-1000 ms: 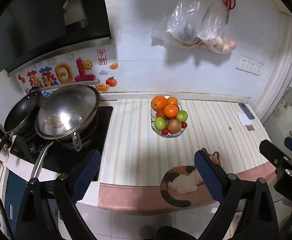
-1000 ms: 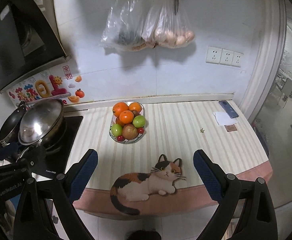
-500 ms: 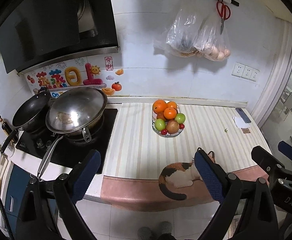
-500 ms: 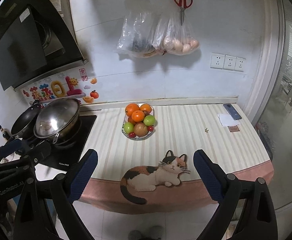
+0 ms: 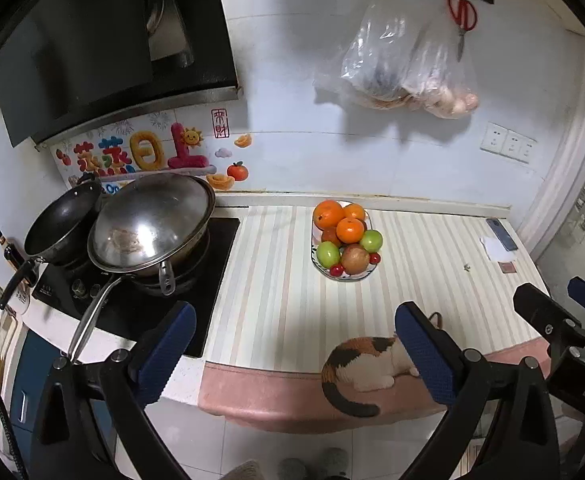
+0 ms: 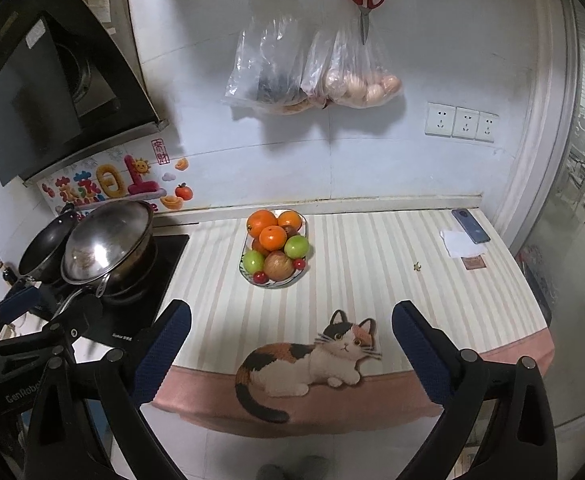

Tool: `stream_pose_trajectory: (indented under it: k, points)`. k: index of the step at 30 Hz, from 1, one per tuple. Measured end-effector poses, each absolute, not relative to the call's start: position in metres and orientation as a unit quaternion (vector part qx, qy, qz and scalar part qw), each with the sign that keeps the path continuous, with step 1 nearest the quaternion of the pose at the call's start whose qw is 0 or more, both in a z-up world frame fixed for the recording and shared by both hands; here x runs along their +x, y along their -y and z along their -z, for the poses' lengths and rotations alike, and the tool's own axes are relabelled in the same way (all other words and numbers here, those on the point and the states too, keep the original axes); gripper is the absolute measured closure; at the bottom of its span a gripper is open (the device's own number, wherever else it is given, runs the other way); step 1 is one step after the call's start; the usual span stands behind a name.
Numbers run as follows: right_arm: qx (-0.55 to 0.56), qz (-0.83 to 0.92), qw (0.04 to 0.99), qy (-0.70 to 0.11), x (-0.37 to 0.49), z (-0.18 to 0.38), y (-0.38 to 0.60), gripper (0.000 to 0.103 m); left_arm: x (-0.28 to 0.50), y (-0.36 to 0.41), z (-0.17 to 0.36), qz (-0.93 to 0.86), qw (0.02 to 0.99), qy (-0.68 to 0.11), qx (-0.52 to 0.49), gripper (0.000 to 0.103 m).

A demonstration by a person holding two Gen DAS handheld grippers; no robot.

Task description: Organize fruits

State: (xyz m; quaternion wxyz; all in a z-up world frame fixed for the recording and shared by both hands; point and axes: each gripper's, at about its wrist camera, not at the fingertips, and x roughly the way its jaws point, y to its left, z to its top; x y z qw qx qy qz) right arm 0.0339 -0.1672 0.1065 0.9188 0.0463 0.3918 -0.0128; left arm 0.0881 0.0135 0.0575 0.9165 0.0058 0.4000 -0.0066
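Fruits sit piled in a bowl on the table; both tools, left and right, gape wide, the left's jaws just opened further, empty.

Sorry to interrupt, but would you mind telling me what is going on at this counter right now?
A person stands at a kitchen counter with a two-finger claw in each hand, about to sort fruit. The left claw and right claw are both open and empty, hovering near the counter's front edge over the cat-print mat. The plate of fruit, holding oranges, green fruits, a reddish apple and small red ones, sits untouched further back, beside the stove with its wok.
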Motion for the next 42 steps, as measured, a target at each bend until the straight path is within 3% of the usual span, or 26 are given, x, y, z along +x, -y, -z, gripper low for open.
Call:
stream_pose_trajectory:
  k: [21,42]
  points:
    - [0.030,0.036,0.892,-0.450,0.146,-0.034,0.177,0.000,0.183,-0.008,-0.016,-0.005,0.899,-0.438,0.017,0.001]
    - [0.024,0.033,0.892,-0.449,0.152,-0.032,0.176,0.000,0.186,-0.009,-0.013,-0.008,0.895,-0.445,0.018,0.001]
